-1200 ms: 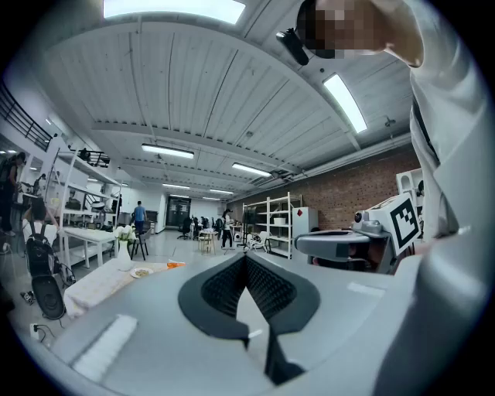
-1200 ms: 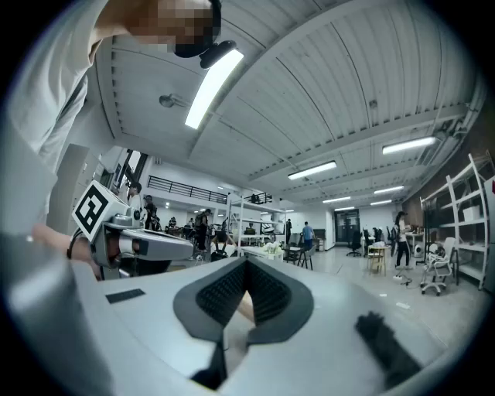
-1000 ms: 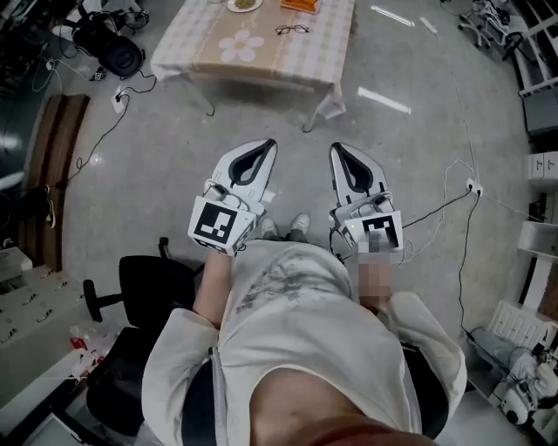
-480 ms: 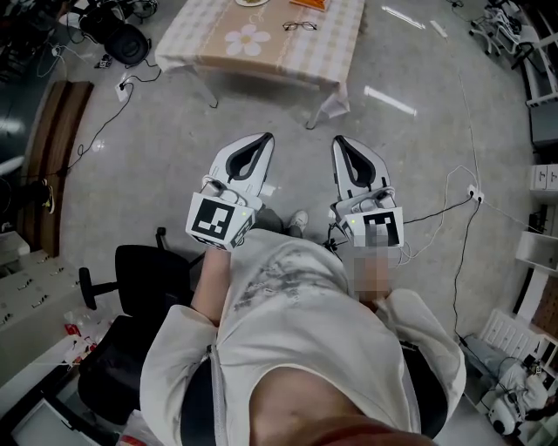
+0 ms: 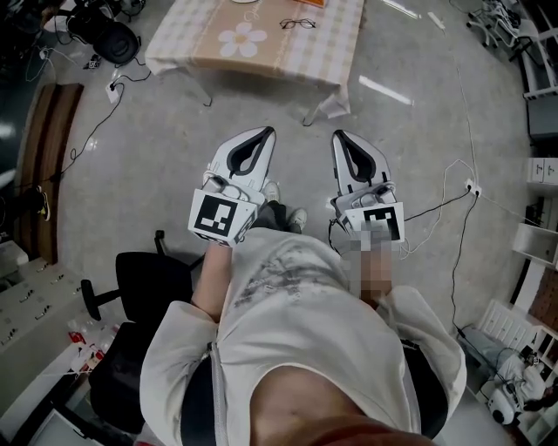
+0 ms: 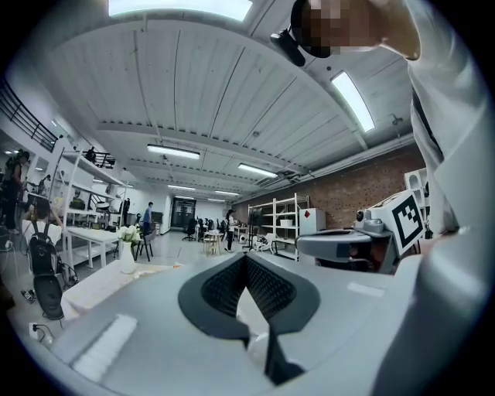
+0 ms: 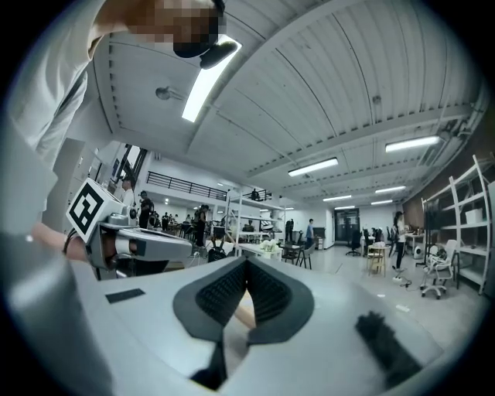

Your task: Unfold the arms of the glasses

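The glasses (image 5: 298,23), dark-framed, lie on a low table (image 5: 261,52) with a checked cloth at the top of the head view, far ahead of both grippers. My left gripper (image 5: 268,132) and right gripper (image 5: 337,136) are held side by side at waist height over the floor, pointing toward the table. Both are shut with nothing between the jaws. In the left gripper view the left gripper (image 6: 246,257) has its dark pads meeting at the tip. The right gripper (image 7: 247,260) looks the same in the right gripper view. Neither gripper view shows the glasses.
A black office chair (image 5: 144,283) stands at my left. Cables (image 5: 458,200) run over the floor at right, and a black bag (image 5: 105,37) sits left of the table. A vase of flowers (image 6: 127,246) stands on the table. Shelves and people fill the far room.
The person has stepped forward, one leg now ahead. Both grippers have moved a little toward the table, still side by side, with jaws unchanged.
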Action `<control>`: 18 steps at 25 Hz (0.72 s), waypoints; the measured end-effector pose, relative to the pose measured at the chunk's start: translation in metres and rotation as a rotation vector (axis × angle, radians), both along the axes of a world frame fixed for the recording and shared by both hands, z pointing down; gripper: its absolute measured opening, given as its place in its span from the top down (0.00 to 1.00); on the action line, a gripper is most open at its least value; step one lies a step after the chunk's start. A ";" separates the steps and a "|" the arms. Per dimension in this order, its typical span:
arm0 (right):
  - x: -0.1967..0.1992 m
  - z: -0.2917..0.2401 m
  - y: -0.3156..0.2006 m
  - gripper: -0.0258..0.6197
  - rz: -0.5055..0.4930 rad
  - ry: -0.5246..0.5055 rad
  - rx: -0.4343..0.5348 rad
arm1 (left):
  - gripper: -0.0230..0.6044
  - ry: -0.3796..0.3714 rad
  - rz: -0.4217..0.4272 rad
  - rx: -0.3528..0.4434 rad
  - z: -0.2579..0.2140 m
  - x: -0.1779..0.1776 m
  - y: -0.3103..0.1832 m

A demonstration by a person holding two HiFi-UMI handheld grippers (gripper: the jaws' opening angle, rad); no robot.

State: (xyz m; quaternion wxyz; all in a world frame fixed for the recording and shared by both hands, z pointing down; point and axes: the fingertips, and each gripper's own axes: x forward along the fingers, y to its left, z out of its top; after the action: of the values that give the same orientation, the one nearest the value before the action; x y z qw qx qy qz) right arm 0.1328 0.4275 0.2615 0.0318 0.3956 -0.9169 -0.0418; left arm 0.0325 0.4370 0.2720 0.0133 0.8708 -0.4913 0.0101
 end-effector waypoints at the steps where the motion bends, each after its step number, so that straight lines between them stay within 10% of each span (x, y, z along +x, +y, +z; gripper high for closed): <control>1: -0.004 0.001 -0.005 0.94 0.004 0.005 -0.002 | 0.95 0.003 0.004 0.002 0.000 -0.003 -0.006; 18: -0.058 0.004 -0.077 0.94 0.068 0.039 -0.017 | 0.95 0.038 0.058 0.013 0.000 -0.058 -0.084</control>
State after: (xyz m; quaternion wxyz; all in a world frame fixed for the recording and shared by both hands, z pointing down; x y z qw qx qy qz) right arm 0.0748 0.3507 0.2651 0.0544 0.4254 -0.9025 -0.0403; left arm -0.0254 0.3525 0.2716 0.0167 0.8849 -0.4654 -0.0093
